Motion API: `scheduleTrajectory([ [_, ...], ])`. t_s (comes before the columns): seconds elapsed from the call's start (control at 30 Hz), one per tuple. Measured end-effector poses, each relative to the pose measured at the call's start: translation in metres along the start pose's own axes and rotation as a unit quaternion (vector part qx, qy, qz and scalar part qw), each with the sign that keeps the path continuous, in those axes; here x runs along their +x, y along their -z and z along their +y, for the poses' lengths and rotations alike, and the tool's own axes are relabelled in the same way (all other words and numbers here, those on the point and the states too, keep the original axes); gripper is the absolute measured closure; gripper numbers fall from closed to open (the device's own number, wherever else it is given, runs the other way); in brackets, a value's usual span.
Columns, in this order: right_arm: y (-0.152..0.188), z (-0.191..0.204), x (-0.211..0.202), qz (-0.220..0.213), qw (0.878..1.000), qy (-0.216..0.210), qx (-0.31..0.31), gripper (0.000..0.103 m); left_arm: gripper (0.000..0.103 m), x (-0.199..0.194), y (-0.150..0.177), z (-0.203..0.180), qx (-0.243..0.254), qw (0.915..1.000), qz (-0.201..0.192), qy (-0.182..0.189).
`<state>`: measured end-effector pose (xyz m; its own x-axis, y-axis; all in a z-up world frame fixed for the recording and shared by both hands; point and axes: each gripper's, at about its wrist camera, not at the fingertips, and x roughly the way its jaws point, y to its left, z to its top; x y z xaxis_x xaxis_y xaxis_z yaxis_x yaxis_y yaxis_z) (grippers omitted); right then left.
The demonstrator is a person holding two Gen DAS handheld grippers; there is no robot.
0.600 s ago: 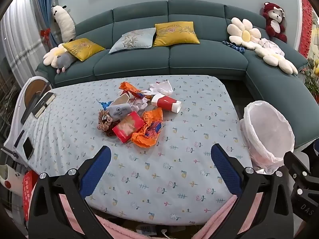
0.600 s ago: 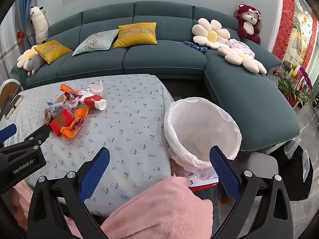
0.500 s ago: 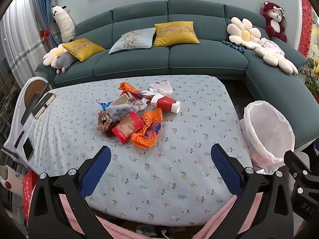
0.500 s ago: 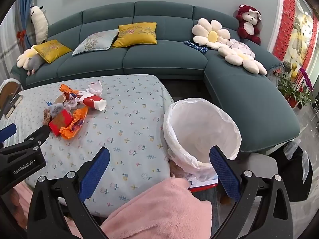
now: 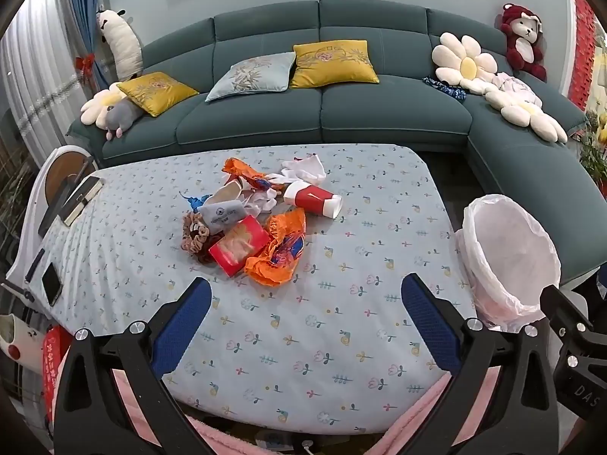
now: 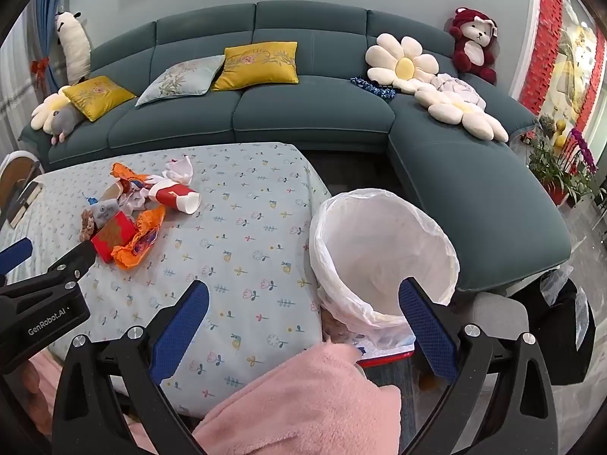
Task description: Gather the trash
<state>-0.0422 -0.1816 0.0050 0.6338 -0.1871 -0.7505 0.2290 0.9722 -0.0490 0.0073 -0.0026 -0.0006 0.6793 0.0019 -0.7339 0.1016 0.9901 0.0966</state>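
Observation:
A heap of trash lies mid-table: a red paper cup (image 5: 314, 200) on its side, an orange wrapper (image 5: 279, 252), a red box (image 5: 239, 245), white crumpled tissue (image 5: 305, 170), a grey pouch (image 5: 222, 213) and a scrunchie (image 5: 194, 234). My left gripper (image 5: 305, 303) hangs open over the near part of the floral tablecloth (image 5: 341, 341), short of the heap, holding nothing. My right gripper (image 6: 303, 305) is open too, over the table's right edge beside the white-lined bin (image 6: 383, 261). The same heap shows far left in the right wrist view, with the cup (image 6: 176, 197) and orange wrapper (image 6: 138, 242).
A teal corner sofa (image 5: 341, 113) with cushions and plush toys runs behind the table. A book (image 5: 81, 199) and a phone (image 5: 51, 284) lie at the table's left side. The bin (image 5: 508, 258) stands off the table's right edge. A pink sleeve (image 6: 303, 402) shows below.
Both views have shifted very slightly; the heap sits a touch lower in the left wrist view. Both grippers stay wide open and nothing on the table has moved.

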Motion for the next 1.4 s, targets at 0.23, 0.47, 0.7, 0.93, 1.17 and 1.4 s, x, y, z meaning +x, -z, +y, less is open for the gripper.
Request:
scheduleTrajectory([
  [0.23, 0.0026, 0.0042, -0.0028, 0.0, 1.0, 0.0, -0.001, 0.007, 0.007, 0.003, -0.0034, -0.0042, -0.001, 1.0, -0.001, -0.001],
  [0.47, -0.0037, -0.0025, 0.0029, -0.001, 1.0, 0.001, -0.001, 0.007, 0.007, 0.0031, -0.0032, -0.0051, -0.001, 1.0, -0.001, -0.002],
  [0.7, -0.0019, -0.0013, 0.0014, 0.0, 1.0, 0.001, -0.002, 0.007, 0.007, 0.0029, -0.003, -0.0047, -0.002, 1.0, -0.002, -0.001],
  [0.93, -0.0033, -0.0018, 0.0022, -0.001, 1.0, 0.001, -0.001, 0.007, 0.007, 0.003, -0.0034, -0.0047, -0.002, 1.0, -0.002, -0.001],
  [1.17, -0.0054, -0.0045, 0.0027, -0.001, 1.0, 0.001, -0.002, 0.007, 0.007, 0.0023, -0.0032, -0.0059, -0.002, 1.0, -0.002, -0.001],
  [1.4, -0.0037, -0.0028, 0.0016, -0.001, 1.0, 0.001, -0.002, 0.007, 0.007, 0.0022, -0.0032, -0.0081, -0.002, 1.0, -0.003, -0.001],
])
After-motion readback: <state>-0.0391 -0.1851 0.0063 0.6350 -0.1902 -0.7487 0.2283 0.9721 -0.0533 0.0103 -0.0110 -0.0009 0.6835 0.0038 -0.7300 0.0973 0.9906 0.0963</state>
